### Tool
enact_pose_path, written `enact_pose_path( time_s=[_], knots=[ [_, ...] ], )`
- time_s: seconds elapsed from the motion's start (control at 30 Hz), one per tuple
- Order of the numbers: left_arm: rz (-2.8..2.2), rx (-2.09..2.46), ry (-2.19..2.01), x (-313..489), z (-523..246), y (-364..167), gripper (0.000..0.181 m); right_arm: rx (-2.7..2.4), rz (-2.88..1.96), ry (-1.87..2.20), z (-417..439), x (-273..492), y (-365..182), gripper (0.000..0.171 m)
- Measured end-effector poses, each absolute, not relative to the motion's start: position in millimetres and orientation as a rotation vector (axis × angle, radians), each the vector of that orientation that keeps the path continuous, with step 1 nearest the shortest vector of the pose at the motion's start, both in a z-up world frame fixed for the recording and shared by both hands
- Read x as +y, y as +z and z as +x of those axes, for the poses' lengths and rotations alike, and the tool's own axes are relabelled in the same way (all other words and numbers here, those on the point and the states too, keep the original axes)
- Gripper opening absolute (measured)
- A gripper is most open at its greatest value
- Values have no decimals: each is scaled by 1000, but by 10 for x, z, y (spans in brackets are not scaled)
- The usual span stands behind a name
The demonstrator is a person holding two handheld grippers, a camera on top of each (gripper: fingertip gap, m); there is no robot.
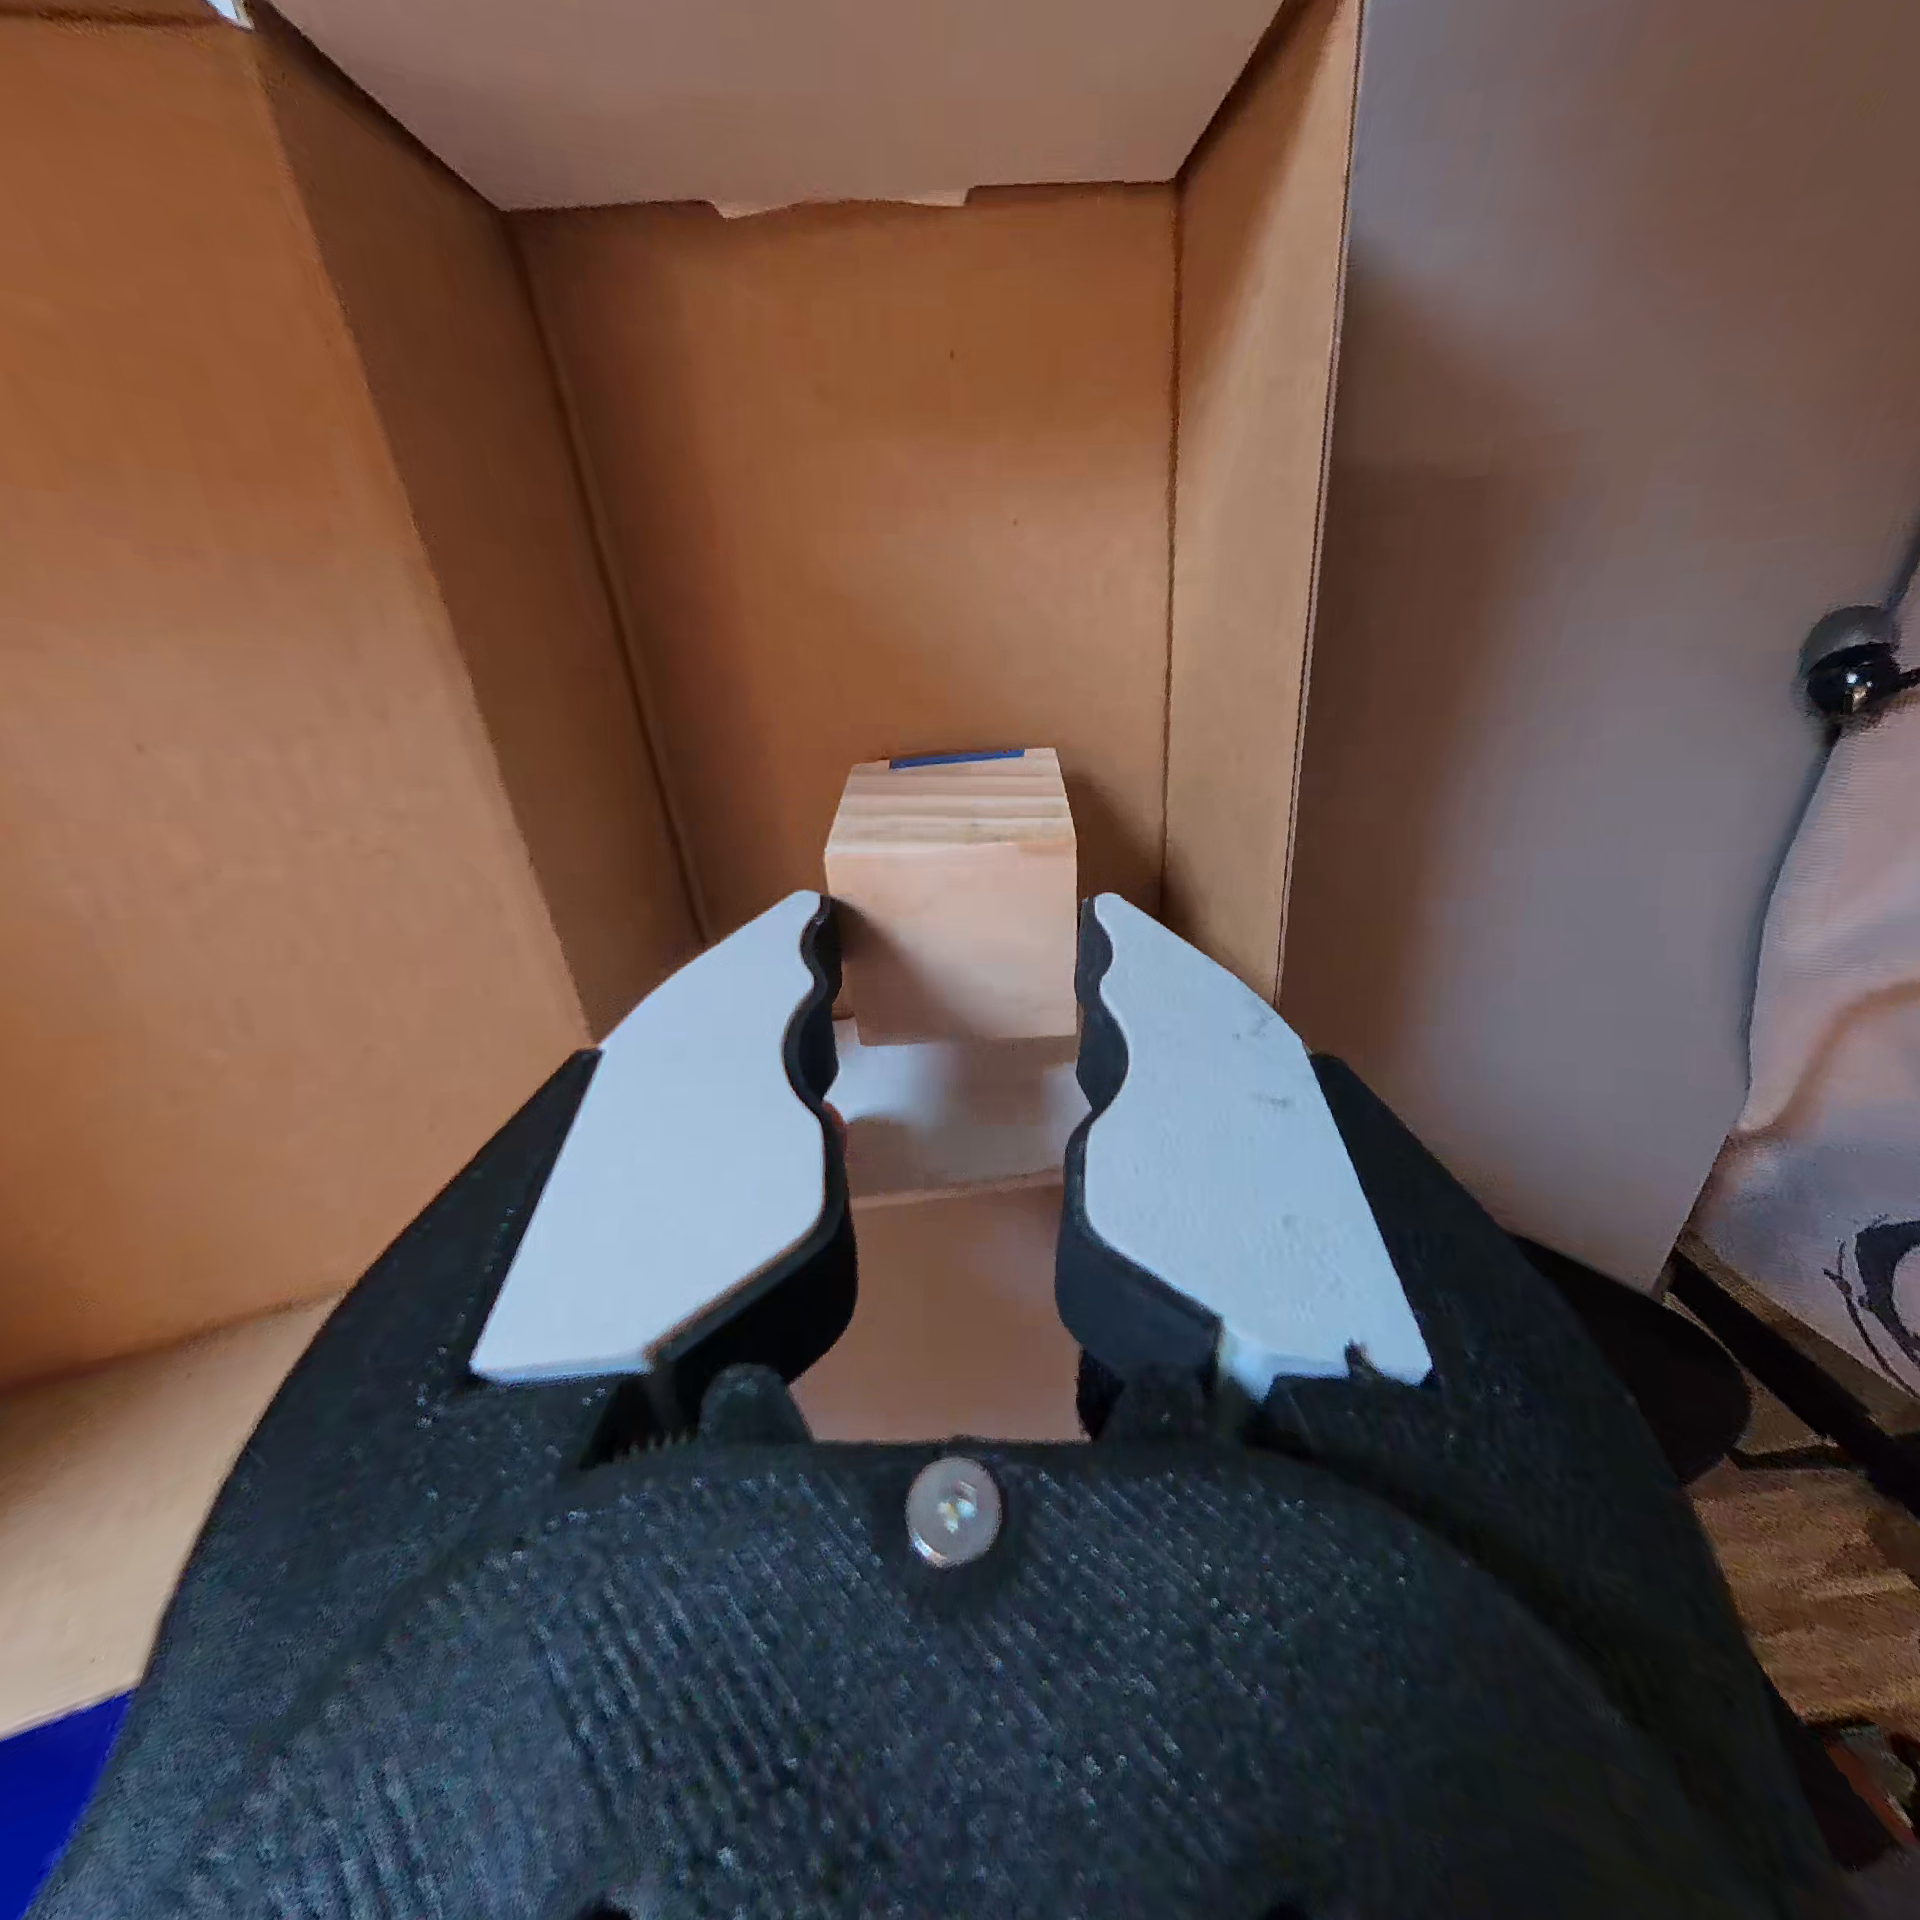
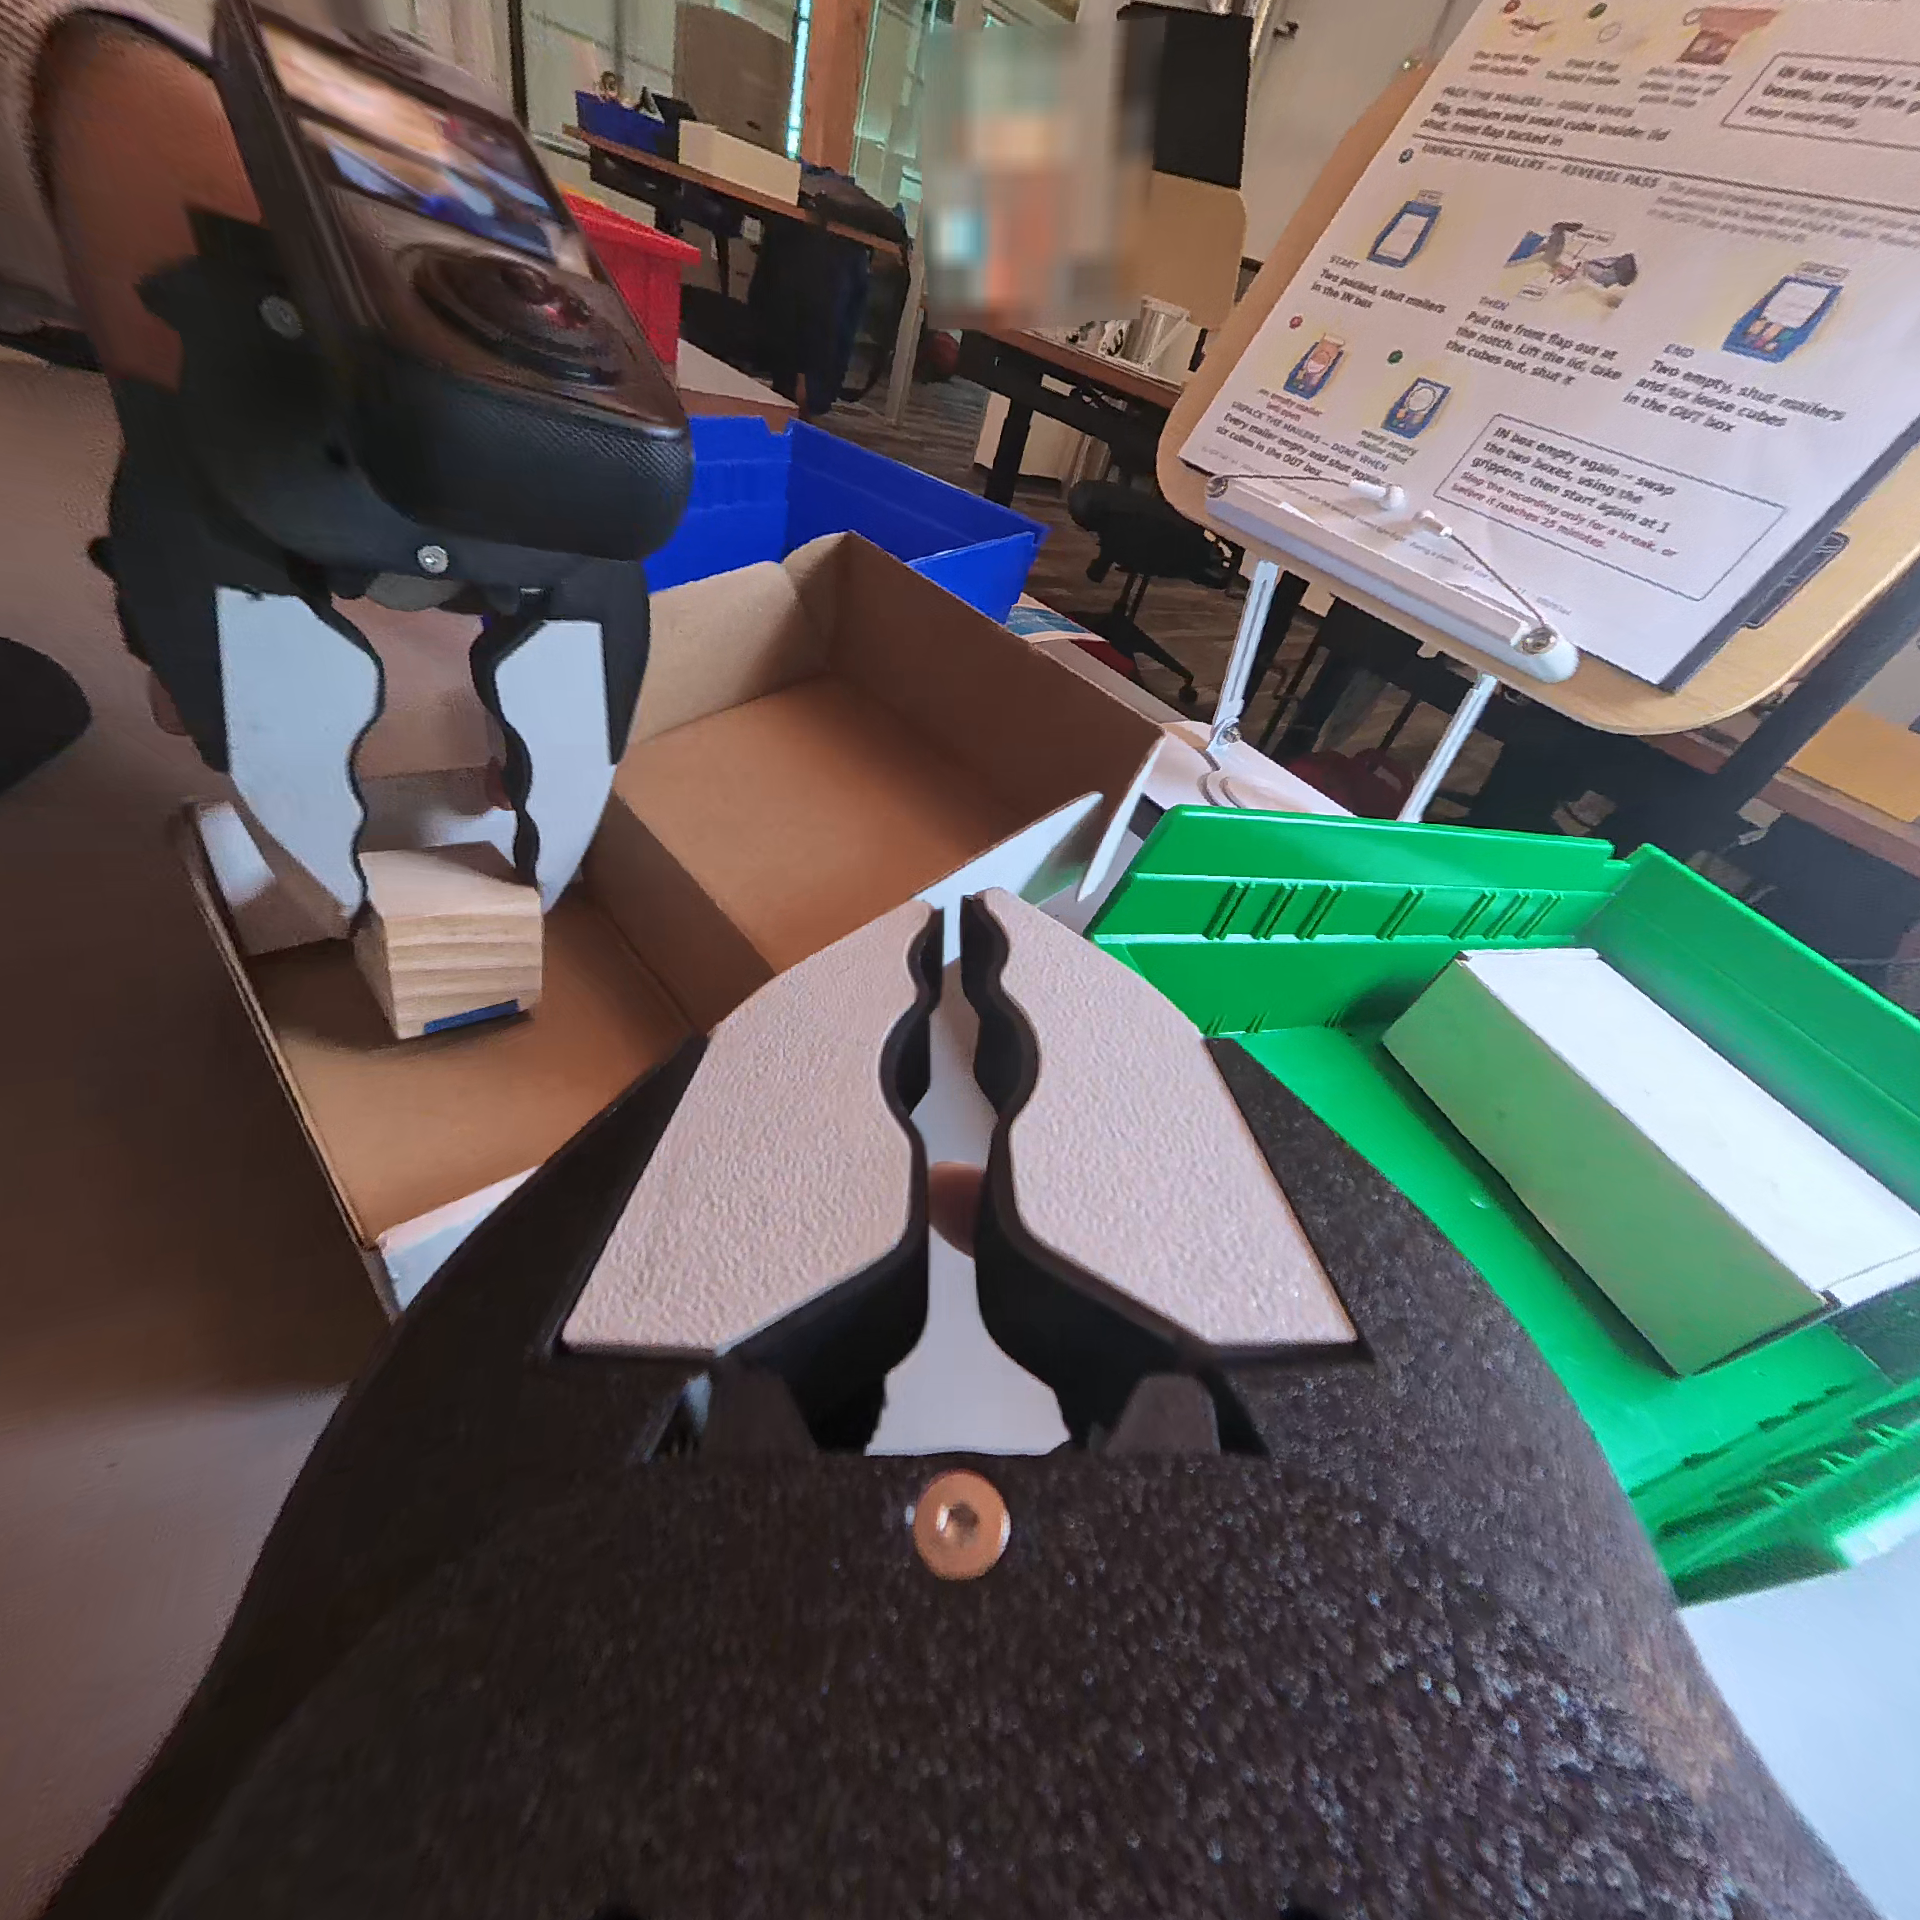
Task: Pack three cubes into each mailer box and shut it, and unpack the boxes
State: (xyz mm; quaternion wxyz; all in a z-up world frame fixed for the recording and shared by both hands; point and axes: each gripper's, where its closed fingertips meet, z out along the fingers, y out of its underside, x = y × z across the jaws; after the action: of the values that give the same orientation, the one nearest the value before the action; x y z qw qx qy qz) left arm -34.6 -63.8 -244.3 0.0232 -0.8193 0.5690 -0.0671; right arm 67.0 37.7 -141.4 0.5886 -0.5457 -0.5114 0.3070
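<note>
One cube (image 1: 961, 914) sits between the left tongs' (image 1: 956, 971) fingertips inside the open box (image 1: 312, 623); the fingers seem to clamp its sides, though contact is hard to confirm. Right tongs (image 2: 953, 940) hang nearly closed and empty over the box's near edge, with a green bin (image 2: 1351, 914) just to their right.

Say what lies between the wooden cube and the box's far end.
Only the brown cardboard mailer box's bare floor beyond the pale wooden cube; left wrist view.
</note>
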Motion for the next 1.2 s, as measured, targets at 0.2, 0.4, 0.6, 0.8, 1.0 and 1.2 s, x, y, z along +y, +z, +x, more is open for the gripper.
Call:
enact_pose_path(
  time_s=[0.2, 0.4, 0.6, 0.8, 1.0, 1.2],
  knots=[
    [-2520, 1722, -174, -563, -295, -2489, 44, -1396, -1358, 893, 631, 119, -1601, 28],
    [-2531, 1649, -188, -497, -254, -2493, 44, -1509, -1428, 971, 668, -8, -1709, 46],
    [-2530, 1643, -172, -477, -252, -2526, 49, -1603, -1553, 926, 737, -72, -1823, 58],
    [-2416, 1560, -224, -403, -224, -2159, 50, -1615, -1580, 878, 778, -120, -1778, 60],
    [-2288, 1280, -170, -66, -734, -1280, 46, -1607, -1585, 853, 784, -109, -1767, 60],
    [-2368, 944, -27, 385, -1789, -1027, 45, -1598, -1590, 862, 767, -102, -1770, 60]
  ],
)
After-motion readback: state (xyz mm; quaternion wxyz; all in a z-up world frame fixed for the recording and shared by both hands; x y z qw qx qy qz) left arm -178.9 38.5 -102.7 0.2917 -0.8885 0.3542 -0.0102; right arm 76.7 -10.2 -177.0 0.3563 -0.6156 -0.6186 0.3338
